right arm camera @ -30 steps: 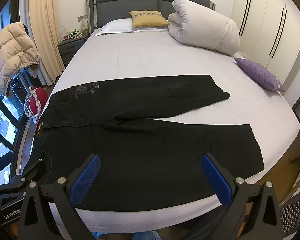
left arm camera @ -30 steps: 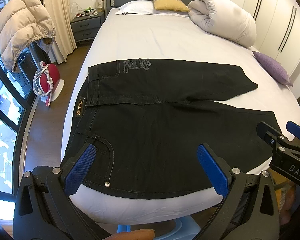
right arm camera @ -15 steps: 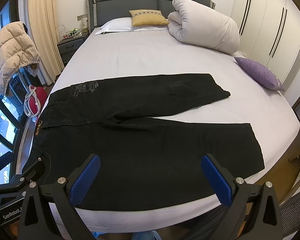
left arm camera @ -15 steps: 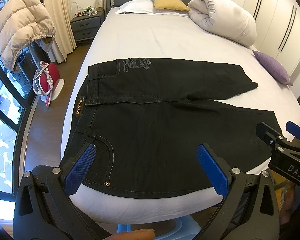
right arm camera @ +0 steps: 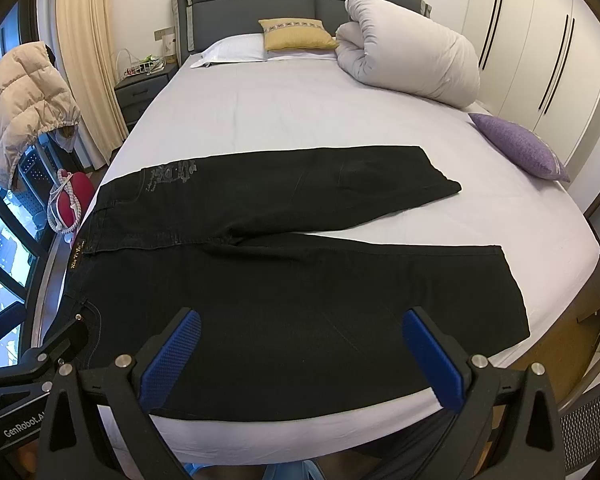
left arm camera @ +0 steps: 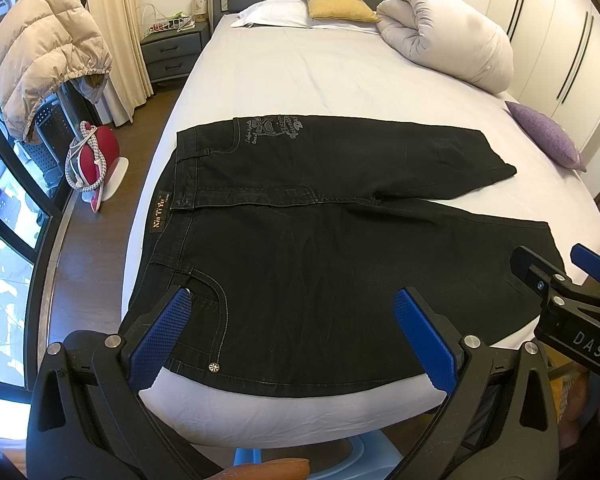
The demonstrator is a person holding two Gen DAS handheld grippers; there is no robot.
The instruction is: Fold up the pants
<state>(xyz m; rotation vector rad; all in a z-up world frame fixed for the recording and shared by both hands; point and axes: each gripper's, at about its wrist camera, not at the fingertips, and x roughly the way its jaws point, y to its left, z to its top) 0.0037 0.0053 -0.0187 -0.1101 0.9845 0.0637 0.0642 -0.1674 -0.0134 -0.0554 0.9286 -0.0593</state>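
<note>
Black pants lie flat and spread open on the white bed, waistband at the left, both legs pointing right; they also show in the right wrist view. My left gripper is open and empty, hovering over the near edge by the front pocket. My right gripper is open and empty over the near leg. The right gripper also shows at the right edge of the left wrist view.
A rolled white duvet, a yellow cushion and a purple cushion lie on the bed's far and right side. A nightstand, a beige jacket and a red object stand left of the bed.
</note>
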